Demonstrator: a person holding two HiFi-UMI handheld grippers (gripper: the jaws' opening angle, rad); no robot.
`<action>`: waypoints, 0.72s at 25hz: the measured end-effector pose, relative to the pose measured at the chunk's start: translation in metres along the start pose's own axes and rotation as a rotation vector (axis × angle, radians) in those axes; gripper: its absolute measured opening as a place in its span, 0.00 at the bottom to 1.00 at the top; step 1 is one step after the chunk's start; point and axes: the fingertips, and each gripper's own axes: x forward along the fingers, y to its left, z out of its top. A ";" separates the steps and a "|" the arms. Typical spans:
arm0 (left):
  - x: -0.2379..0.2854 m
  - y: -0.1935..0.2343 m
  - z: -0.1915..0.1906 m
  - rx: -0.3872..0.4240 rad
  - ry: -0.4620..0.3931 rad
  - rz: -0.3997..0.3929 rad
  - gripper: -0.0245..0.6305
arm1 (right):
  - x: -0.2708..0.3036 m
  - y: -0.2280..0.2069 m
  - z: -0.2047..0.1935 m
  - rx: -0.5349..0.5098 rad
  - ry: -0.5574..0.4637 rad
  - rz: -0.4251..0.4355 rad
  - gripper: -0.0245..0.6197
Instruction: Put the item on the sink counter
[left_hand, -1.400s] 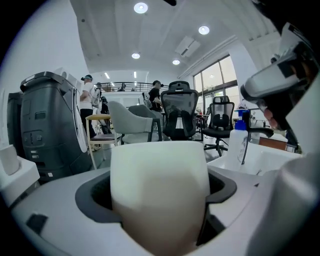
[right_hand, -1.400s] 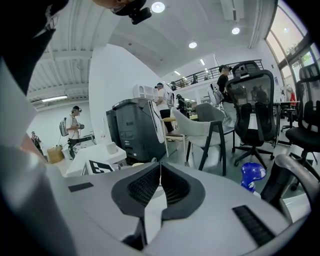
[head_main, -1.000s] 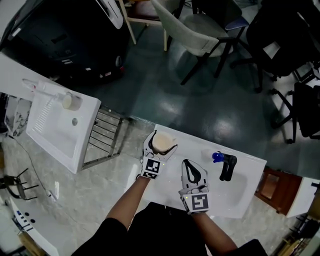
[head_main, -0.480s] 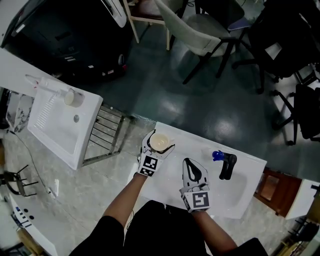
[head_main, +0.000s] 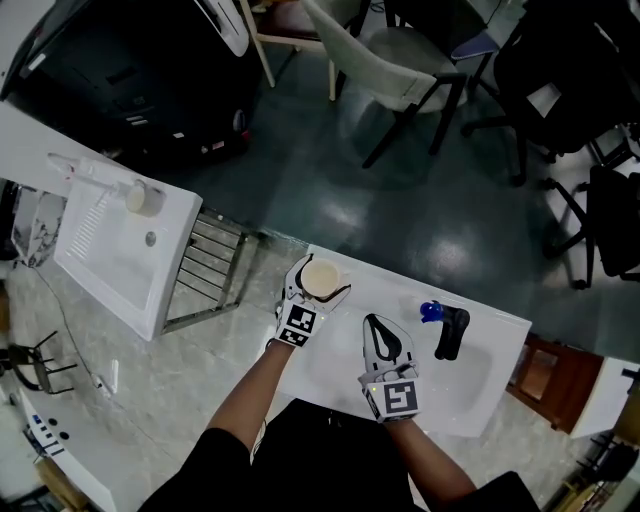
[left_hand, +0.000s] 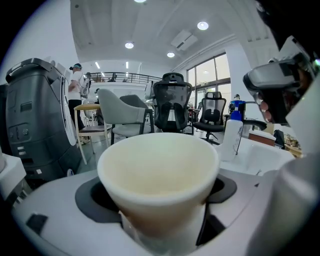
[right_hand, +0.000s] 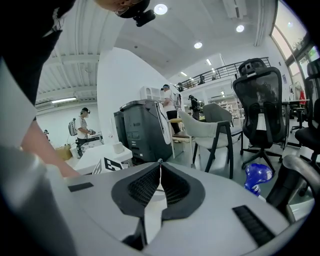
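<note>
A plain cream cup (head_main: 321, 280), smooth-walled, tapering toward its base and empty inside, stands upright with its open mouth up in the grip of the left gripper (head_main: 322, 276). In the left gripper view the cup (left_hand: 157, 170) fills the centre of the frame, with the dark pads (left_hand: 87, 197) set against its wall on either side, just below the rim. The jaws stand about a cup's width apart and clamp it between them.

From the head view, the cup sits right of the frame's centre, over the upper-left end of the white counter (head_main: 335, 350) and close to its far edge. No view shows whether its base touches the surface.

To its lower right, the right gripper (head_main: 374, 320) is over the middle of the counter, well apart from the cup. Its jaws are pressed together with nothing between them, as the right gripper view (right_hand: 160, 167) shows.

Farther right, a black faucet (head_main: 449, 332) with a blue object (head_main: 431, 312) beside it stands at the basin.
</note>
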 end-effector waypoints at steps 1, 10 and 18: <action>-0.001 0.001 -0.002 -0.006 0.012 -0.006 0.74 | 0.000 0.000 0.001 -0.003 -0.003 0.000 0.09; -0.014 0.001 -0.015 -0.041 0.037 -0.026 0.74 | -0.014 0.005 -0.006 0.001 -0.002 -0.015 0.09; -0.046 -0.002 -0.018 -0.079 0.015 -0.044 0.74 | -0.038 -0.002 0.001 -0.013 -0.020 -0.080 0.09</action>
